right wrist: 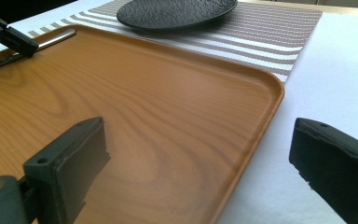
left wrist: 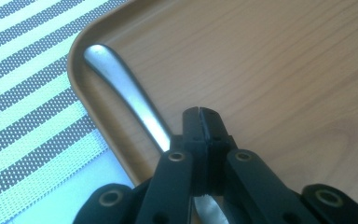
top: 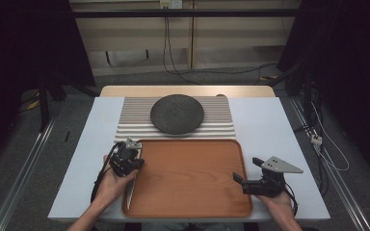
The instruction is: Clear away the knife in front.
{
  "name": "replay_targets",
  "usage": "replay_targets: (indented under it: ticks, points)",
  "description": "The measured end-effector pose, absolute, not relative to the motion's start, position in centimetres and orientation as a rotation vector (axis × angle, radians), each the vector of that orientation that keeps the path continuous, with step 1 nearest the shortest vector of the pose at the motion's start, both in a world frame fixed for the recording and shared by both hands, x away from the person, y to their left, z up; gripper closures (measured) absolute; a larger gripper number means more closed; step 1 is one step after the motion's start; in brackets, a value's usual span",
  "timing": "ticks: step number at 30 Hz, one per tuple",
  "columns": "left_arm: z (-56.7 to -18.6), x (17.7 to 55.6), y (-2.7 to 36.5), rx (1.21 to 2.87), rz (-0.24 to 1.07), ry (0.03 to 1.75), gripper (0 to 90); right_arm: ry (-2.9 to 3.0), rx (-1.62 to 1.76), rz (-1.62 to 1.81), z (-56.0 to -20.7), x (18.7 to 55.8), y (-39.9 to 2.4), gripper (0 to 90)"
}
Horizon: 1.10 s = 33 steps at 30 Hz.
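Cutlery handle [left wrist: 121, 84] along tray [top: 188, 178] left rim; centre bare.

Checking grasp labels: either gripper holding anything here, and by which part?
Left gripper is shut, with a metal utensil passing under it on the tray; whether it grips the handle cannot be told. Right gripper is open, holding nothing.

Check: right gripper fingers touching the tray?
Apart. Right gripper view: the right gripper fingers stand wide open, straddling the tray rim, visible gaps both sides.

A silver utensil handle [left wrist: 126, 88] lies flat along the wooden tray's [left wrist: 284, 70] left inner edge, its end hidden beneath the tool
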<state>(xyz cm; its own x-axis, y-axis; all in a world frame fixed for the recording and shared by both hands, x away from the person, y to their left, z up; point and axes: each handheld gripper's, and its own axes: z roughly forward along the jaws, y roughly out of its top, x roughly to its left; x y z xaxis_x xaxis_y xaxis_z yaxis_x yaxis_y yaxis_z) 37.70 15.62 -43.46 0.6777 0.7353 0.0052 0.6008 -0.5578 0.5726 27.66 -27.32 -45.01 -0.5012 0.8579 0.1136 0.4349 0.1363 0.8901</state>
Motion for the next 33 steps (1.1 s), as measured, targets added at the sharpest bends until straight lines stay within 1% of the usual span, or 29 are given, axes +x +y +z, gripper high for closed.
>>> replay_targets:
  ticks: [5, 8, 11, 12, 13, 15, 19, 21, 24, 26, 29, 31, 33]
  points:
    - [-43.5, 37.7, 15.7, 2.335, 0.326, 1.038, 90.0, 1.997, 1.236, 1.332, -45.0, 27.6, -27.3, 4.0]
    - [-43.6, 37.7, 16.0, 2.307, 0.302, 1.038, 89.6, 1.996, 1.238, 1.331, -45.0, 27.6, -27.3, 4.0]
    - [-43.3, 37.6, 16.3, 2.273, 0.289, 1.014, 81.3, 1.998, 1.235, 1.332, -45.0, 27.6, -27.3, 4.0]
    - [-43.2, 37.4, 16.3, 2.247, 0.304, 1.027, 77.5, 1.997, 1.231, 1.332, -45.0, 27.6, -27.2, 4.0]
    - [-43.1, 37.4, 16.4, 2.234, 0.279, 1.008, 72.9, 1.996, 1.23, 1.332, -45.0, 27.6, -27.3, 4.0]
    - [-42.8, 37.3, 16.5, 2.202, 0.293, 0.992, 60.4, 1.995, 1.237, 1.332, -45.0, 27.7, -27.3, 4.0]
    - [-42.5, 37.2, 16.5, 2.103, 0.322, 1.012, 34.6, 1.994, 1.237, 1.336, -45.0, 27.7, -27.3, 4.0]
    - [-42.5, 37.2, 16.5, 2.085, 0.332, 1.014, 20.2, 1.995, 1.236, 1.337, -45.0, 27.7, -27.3, 4.0]
    - [-42.5, 37.3, 16.5, 2.075, 0.32, 1.016, 6.9, 1.995, 1.234, 1.336, -45.0, 27.7, -27.3, 4.0]
    - [-42.3, 37.1, 16.6, 2.061, 0.336, 1.011, 6.0, 1.994, 1.234, 1.337, -45.0, 27.7, -27.3, 4.0]
    - [-41.7, 36.7, 16.9, 2.033, 0.352, 0.945, 7.5, 1.994, 1.236, 1.337, -45.0, 27.7, -27.3, 4.0]
    - [-41.4, 36.6, 17.0, 2.011, 0.362, 0.957, 7.5, 1.996, 1.233, 1.337, -45.0, 27.8, -27.2, 4.0]
    - [-41.0, 36.5, 17.1, 2.028, 0.418, 0.957, 7.5, 1.997, 1.233, 1.336, -45.0, 27.8, -27.1, 4.0]
